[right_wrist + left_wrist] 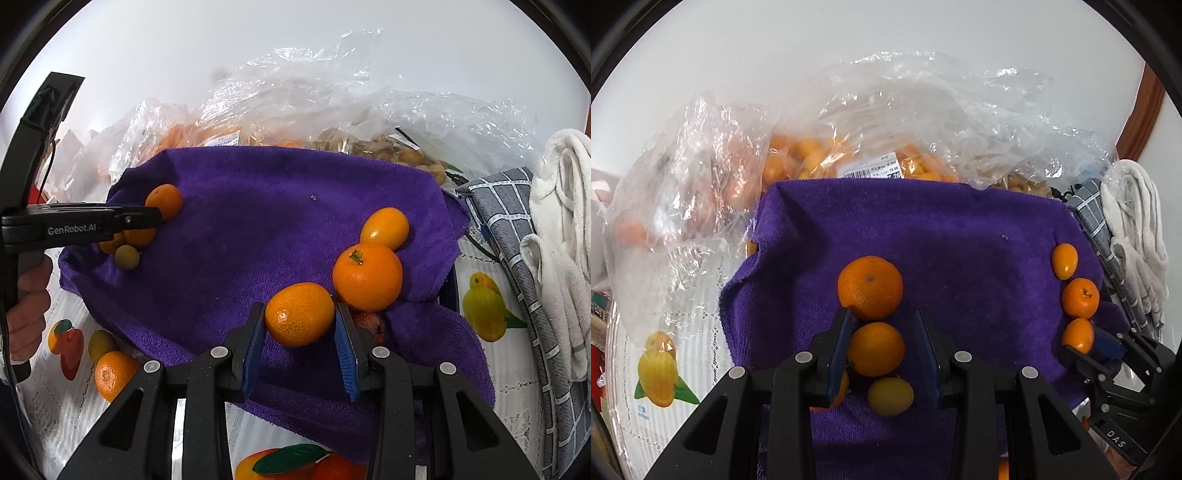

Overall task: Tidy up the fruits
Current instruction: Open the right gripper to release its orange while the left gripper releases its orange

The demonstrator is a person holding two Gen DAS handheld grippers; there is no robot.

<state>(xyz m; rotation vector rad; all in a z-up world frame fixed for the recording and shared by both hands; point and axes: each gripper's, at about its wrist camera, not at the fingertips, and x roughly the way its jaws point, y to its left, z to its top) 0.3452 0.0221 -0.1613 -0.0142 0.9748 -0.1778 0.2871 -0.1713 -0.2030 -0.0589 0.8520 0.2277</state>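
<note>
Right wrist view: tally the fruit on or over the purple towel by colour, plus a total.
Orange fruit: 6
Yellow-green fruit: 1
Total: 7
Reddish thing, mostly hidden: not counted.

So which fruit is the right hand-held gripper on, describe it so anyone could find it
On the purple towel, go to its right edge, where three orange fruits line up. It is the nearest one, the mandarin between the right hand-held gripper pads; the others lie free.
</note>
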